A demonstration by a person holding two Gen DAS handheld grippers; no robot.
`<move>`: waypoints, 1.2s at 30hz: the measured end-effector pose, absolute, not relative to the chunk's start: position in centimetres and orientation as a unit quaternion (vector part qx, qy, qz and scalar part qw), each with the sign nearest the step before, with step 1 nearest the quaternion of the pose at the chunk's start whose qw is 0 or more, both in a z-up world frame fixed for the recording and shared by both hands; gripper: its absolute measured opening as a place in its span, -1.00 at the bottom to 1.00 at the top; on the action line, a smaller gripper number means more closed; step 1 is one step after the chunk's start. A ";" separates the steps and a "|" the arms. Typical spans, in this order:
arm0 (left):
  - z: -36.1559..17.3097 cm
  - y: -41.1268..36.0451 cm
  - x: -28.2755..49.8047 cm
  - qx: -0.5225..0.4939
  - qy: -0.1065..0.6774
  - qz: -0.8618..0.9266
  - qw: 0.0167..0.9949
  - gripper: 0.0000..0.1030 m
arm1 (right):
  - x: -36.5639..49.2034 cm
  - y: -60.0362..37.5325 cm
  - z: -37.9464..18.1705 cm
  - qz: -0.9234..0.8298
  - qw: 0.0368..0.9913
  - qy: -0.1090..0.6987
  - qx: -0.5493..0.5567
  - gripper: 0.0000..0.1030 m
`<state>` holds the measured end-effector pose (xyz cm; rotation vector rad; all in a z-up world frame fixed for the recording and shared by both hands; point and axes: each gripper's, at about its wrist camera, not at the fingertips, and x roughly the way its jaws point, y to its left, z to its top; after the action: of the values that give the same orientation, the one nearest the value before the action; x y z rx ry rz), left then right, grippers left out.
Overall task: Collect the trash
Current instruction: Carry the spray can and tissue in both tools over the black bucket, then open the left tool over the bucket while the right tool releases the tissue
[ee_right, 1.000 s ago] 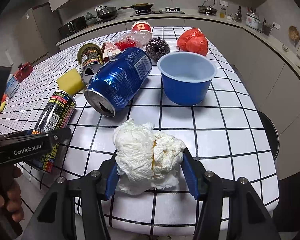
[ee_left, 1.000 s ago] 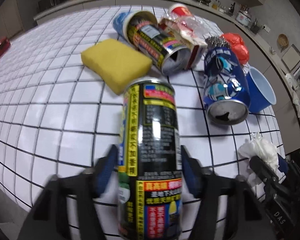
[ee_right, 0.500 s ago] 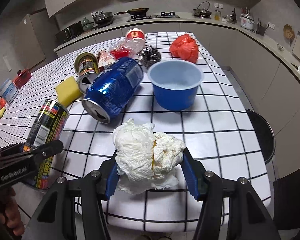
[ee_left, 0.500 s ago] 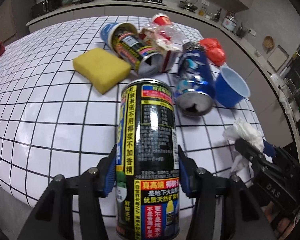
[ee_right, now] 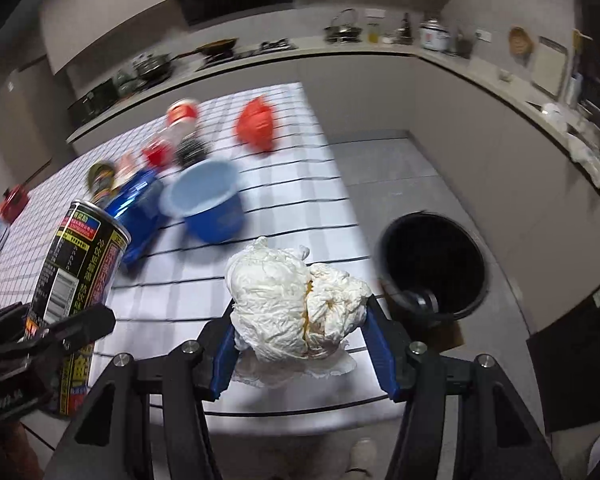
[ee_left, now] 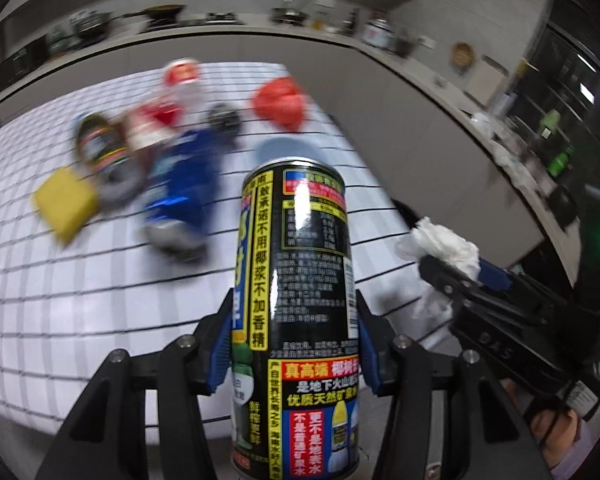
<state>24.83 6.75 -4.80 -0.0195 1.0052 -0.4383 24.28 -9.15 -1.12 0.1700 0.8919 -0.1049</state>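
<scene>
My left gripper [ee_left: 294,344] is shut on a tall black drink can [ee_left: 296,300] with yellow and red print, held upright above the tiled table's near edge. My right gripper [ee_right: 302,344] is shut on a crumpled white paper wad [ee_right: 296,300], lifted off the table; it also shows in the left wrist view as the paper wad [ee_left: 444,244]. The black can [ee_right: 76,276] appears at the left of the right wrist view. A round black trash bin [ee_right: 432,264] stands on the floor just right of the table, ahead of the right gripper.
On the white tiled table [ee_right: 284,184] lie a blue can [ee_left: 184,184], a blue bowl [ee_right: 204,204], a red bag [ee_right: 258,124], a yellow sponge [ee_left: 66,204], a second black can [ee_left: 104,152], a steel scourer and wrappers. Kitchen counters run along the back and right.
Both grippers rose and swung right with their loads. The table's items slid left and blurred, and the black bin has come into the right wrist view.
</scene>
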 end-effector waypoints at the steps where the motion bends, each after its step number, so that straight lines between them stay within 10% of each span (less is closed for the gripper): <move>1: -4.6 4.9 24.9 -0.006 0.477 -0.221 0.851 0.04 | 24.2 -10.6 -1.0 -0.058 0.898 0.429 0.085 0.14; 16: -11.1 -17.2 30.7 -0.035 0.528 -0.202 0.824 0.04 | 29.1 -33.8 -6.7 -0.045 0.876 0.473 0.089 0.14; 32: -25.7 -21.7 37.0 -0.010 0.612 -0.077 0.787 0.05 | 36.2 -37.6 -21.2 0.003 0.823 0.563 0.070 0.21; 36: -25.5 -22.0 37.5 0.015 0.611 -0.057 0.790 0.42 | 37.0 -37.8 -22.0 0.007 0.815 0.575 0.077 0.29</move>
<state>37.52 -21.99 -25.52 0.0314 1.3148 -0.1218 37.00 -37.82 -21.96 0.1646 1.2260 0.0152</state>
